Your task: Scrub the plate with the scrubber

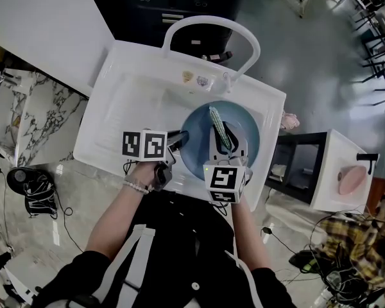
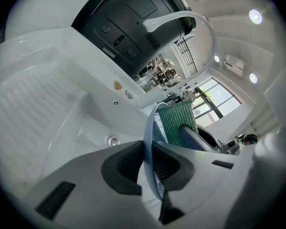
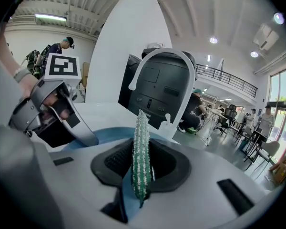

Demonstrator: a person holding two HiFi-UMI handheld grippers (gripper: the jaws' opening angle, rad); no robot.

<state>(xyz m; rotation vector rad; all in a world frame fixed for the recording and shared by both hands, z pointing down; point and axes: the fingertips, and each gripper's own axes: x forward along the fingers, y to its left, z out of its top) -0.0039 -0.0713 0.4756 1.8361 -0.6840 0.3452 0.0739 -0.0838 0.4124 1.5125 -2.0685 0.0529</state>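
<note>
Right now you look to be mid-scrub. At the near side of the sink (image 1: 131, 98), your left gripper (image 2: 148, 163) is clenched on the rim of the blue plate (image 1: 197, 124), holding it inside the sink's basin. Your right gripper (image 3: 140, 165) grasps the green scrubber (image 3: 142, 147) edge-on, with its far end over the plate's face; I cannot tell whether it touches. The next move, I judge, calls for pressing the pad flat and stroking across while you keep the rim pinned. The plate looks smooth, glossy and pale blue, with no visible grime. Farther into the sink lies the drain (image 2: 113, 140), and the arched faucet (image 1: 208, 23) rises at the sink's back edge.
</note>
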